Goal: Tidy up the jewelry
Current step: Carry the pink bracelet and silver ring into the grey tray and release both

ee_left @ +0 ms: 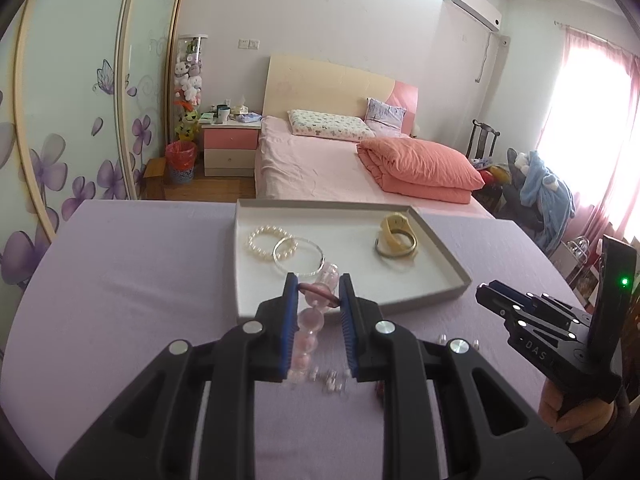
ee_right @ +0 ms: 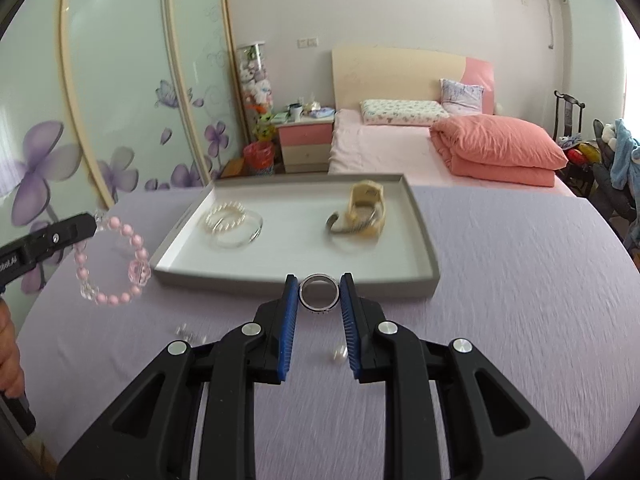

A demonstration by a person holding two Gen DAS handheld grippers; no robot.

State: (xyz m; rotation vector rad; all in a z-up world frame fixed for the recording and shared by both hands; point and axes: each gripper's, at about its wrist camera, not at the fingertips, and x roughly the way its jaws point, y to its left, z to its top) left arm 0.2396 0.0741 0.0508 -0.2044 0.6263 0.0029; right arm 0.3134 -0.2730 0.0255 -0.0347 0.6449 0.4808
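My left gripper [ee_left: 319,290] is shut on a pink bead bracelet [ee_left: 308,332] that dangles between its blue pads above the lilac table. From the right wrist view the same pink bead bracelet [ee_right: 114,264] hangs from the left gripper [ee_right: 90,222] at the left. My right gripper [ee_right: 319,292] is shut on a silver ring [ee_right: 319,293], held just before the near rim of the grey tray [ee_right: 296,278]. In the grey tray [ee_left: 448,276] lie a pearl bracelet [ee_left: 268,242], a clear bangle [ee_left: 298,256] and a yellow band on a metal bangle [ee_left: 396,236].
Small loose pieces lie on the lilac tablecloth: clear beads [ee_left: 332,384], a pearl [ee_right: 339,354] and studs [ee_right: 188,332]. Beyond the table stand a pink bed [ee_left: 340,160], a nightstand [ee_left: 230,148] and flowered wardrobe doors [ee_left: 80,120]. A hand [ee_left: 576,408] grips the right gripper's handle.
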